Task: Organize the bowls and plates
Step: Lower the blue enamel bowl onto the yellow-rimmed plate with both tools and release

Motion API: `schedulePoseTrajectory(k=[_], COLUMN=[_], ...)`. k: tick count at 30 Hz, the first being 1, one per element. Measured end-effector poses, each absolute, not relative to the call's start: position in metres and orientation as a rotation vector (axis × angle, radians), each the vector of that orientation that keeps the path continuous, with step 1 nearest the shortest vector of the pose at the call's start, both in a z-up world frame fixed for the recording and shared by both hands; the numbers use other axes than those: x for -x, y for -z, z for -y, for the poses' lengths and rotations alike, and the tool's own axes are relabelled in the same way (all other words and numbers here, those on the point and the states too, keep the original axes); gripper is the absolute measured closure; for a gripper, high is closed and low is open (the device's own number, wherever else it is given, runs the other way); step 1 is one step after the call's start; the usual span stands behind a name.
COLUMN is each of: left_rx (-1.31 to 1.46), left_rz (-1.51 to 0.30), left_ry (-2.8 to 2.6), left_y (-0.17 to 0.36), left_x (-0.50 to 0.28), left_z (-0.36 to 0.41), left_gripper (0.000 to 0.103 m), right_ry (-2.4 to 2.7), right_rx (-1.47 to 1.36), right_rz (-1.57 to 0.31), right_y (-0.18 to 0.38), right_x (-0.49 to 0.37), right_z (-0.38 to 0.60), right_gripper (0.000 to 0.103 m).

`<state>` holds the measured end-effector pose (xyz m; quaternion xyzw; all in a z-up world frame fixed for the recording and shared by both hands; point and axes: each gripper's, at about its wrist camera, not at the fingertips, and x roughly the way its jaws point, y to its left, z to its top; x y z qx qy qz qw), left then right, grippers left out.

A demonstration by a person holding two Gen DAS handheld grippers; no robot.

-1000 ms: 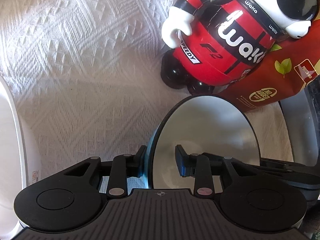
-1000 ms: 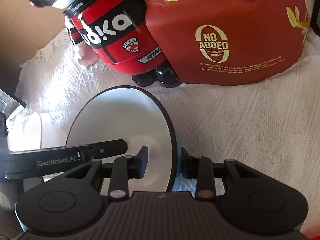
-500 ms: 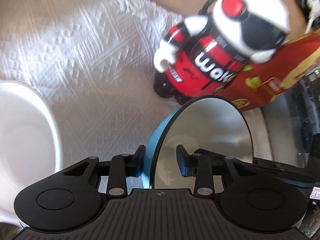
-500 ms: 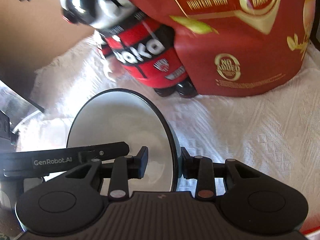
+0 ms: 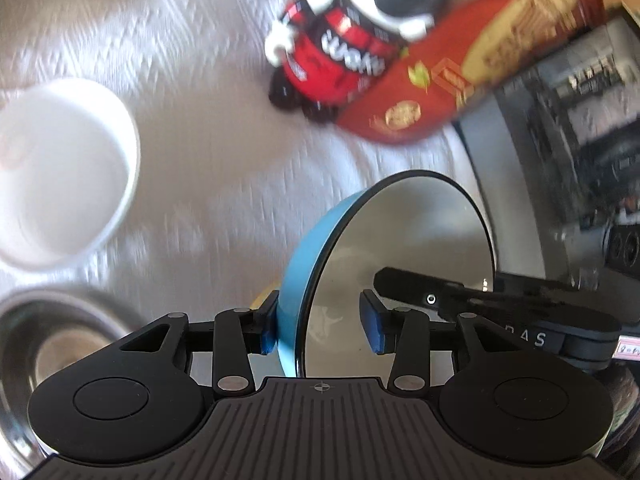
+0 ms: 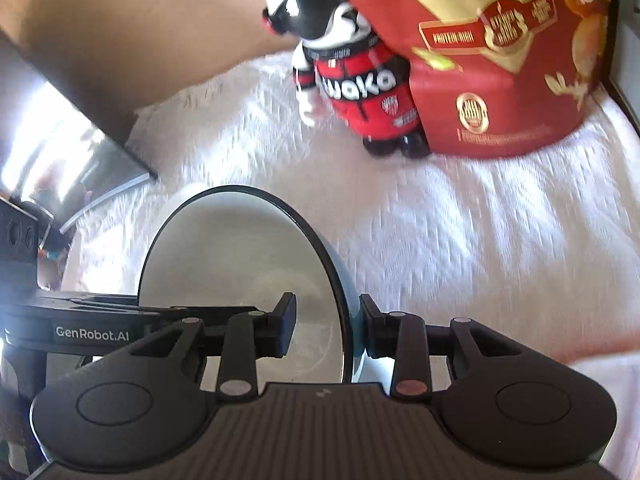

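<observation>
Blue bowl (image 5: 396, 256): lifted above the white cloth (image 5: 208, 168), rim between both grippers' jaws.
Left gripper (image 5: 322, 328): jaws have just been opening; inner pad stands clear of the bowl.
Right gripper (image 6: 326, 330): apparently clamped on the rim (blurred).
White bowl (image 5: 60, 172): left of the blue bowl.
Steel bowl (image 5: 44, 344): nearer than the white one.
</observation>
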<state>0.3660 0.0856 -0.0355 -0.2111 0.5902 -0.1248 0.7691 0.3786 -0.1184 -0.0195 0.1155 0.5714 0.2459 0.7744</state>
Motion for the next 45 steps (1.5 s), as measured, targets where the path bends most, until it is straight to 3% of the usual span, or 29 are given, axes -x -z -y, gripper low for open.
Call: schedulePoseTrajectory(k=[9, 18, 45], left_rx=[0.406, 0.297, 0.379], left_rz=[-1.347, -1.296, -1.265], left_ry=[0.309, 0.288, 0.281], left_y=[0.069, 0.07, 0.062], left_x=[-0.334, -0.324, -0.321], left_z=[-0.073, -0.066, -0.091], left_gripper=[0.058, 0.059, 0.07], right_ry=[-0.482, -0.429, -0.421], right_rx=[-0.241, -0.206, -0.098], right_rz=[-1.32, -1.327, -1.204], right_y=[0.052, 0.072, 0.041], right_x=[-0.34, -0.327, -0.314], right_z=[0.122, 0.128, 0.133], right_gripper=[0.069, 0.069, 0.069])
